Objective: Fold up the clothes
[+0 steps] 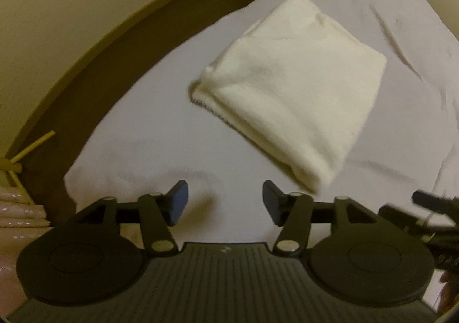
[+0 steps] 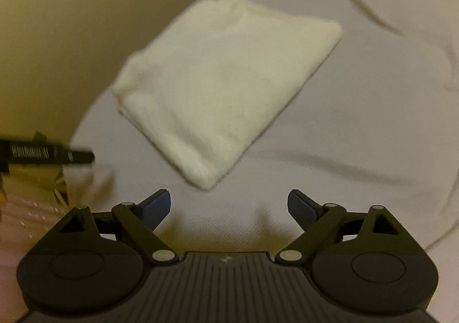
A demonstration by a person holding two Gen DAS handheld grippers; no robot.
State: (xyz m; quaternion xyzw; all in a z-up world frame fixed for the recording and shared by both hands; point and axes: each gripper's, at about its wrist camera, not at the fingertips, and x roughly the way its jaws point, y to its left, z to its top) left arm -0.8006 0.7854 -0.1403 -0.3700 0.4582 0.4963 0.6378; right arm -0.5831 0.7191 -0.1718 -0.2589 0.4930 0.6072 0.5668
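A cream folded cloth point(image 1: 289, 87) lies flat on the pale bed sheet point(image 1: 149, 110), a thick rectangle with its near corner pointing toward me. My left gripper point(image 1: 225, 201) hangs above the sheet just short of that corner, open, nothing between its blue pads. In the right wrist view the same folded cloth point(image 2: 226, 84) lies ahead and slightly left. My right gripper point(image 2: 229, 208) stands open wide over bare sheet point(image 2: 358, 110), below the cloth's near corner, holding nothing. Part of the right gripper's body point(image 1: 430, 216) shows at the left view's right edge.
A dark bed frame edge point(image 1: 94, 56) curves along the left, with a beige wall beyond. A wooden rack point(image 1: 17, 162) and pinkish fabric point(image 1: 20, 208) sit at the lower left. The sheet has wrinkles point(image 1: 393, 36) to the right of the cloth.
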